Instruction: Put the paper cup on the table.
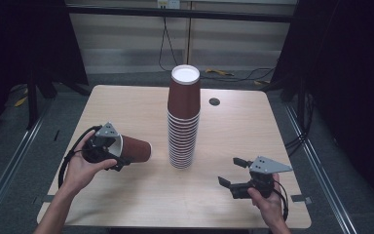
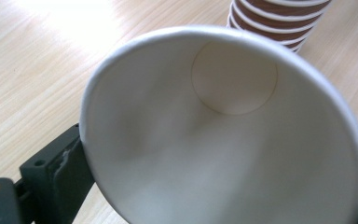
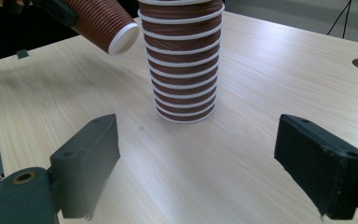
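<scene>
Left gripper (image 1: 118, 155) pinches a brown cup (image 1: 135, 148) sideways — right gripper (image 1: 234, 173) spread, empty.

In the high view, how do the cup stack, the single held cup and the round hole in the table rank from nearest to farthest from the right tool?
From the right tool:
1. Cup stack, standing at the table's middle, to its left.
2. Single held cup, gripped by the left tool, beyond the stack.
3. Round hole, near the far edge.
Items 2 and 3 are close; the order is uncertain.
</scene>
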`<state>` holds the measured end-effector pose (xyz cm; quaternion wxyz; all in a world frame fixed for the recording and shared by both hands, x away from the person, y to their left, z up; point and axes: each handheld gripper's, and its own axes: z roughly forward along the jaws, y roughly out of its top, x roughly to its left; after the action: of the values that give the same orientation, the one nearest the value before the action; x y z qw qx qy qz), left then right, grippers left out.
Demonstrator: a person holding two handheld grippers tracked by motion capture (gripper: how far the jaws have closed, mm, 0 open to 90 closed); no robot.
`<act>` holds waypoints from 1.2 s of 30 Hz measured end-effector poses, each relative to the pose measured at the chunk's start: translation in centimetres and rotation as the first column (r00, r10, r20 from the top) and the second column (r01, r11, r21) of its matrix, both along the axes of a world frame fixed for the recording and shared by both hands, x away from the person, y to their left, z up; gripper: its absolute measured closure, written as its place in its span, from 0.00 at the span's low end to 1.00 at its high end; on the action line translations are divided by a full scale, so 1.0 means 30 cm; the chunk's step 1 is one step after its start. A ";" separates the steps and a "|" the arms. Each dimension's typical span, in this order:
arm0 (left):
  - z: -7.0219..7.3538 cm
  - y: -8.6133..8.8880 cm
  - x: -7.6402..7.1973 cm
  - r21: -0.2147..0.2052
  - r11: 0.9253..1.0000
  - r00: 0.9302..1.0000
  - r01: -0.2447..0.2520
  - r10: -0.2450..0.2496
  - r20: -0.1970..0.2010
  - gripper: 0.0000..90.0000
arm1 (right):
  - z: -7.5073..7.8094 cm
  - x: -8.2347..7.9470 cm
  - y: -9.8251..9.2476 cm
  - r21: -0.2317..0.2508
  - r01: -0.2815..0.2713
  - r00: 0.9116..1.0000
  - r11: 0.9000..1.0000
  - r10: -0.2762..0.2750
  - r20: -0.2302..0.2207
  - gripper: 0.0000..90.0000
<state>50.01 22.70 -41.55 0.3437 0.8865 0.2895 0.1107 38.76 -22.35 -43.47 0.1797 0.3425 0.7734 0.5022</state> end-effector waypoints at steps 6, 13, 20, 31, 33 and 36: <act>0.004 -0.014 0.024 0.043 0.999 0.999 -0.004 0.005 -0.032 0.04 | 0.000 0.000 0.003 -0.006 -0.001 1.000 1.000 0.001 -0.002 0.15; 0.028 -0.025 0.058 0.100 0.995 0.997 -0.003 0.010 -0.071 0.04 | -0.002 0.002 0.008 -0.013 -0.007 1.000 1.000 0.007 0.000 0.15; 0.047 -0.037 0.093 0.206 0.978 0.993 -0.010 0.033 -0.111 0.04 | -0.001 0.001 0.004 -0.015 -0.004 1.000 1.000 0.004 0.000 0.15; 0.037 -0.038 0.135 0.309 0.951 0.984 -0.010 0.065 -0.169 0.03 | -0.003 0.003 0.005 -0.018 -0.005 1.000 1.000 0.004 -0.004 0.15; 0.036 -0.033 0.142 0.308 0.951 0.982 -0.013 0.070 -0.175 0.03 | -0.004 0.004 0.005 -0.020 -0.003 1.000 1.000 0.003 -0.005 0.15; 0.033 -0.025 0.154 0.304 0.953 0.979 -0.021 0.081 -0.186 0.02 | -0.004 0.005 0.007 -0.021 0.001 1.000 1.000 -0.001 -0.003 0.15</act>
<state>54.64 21.96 -40.57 0.1720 0.9271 0.3245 0.0744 38.90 -22.14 -43.60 0.1825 0.3418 0.7787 0.4934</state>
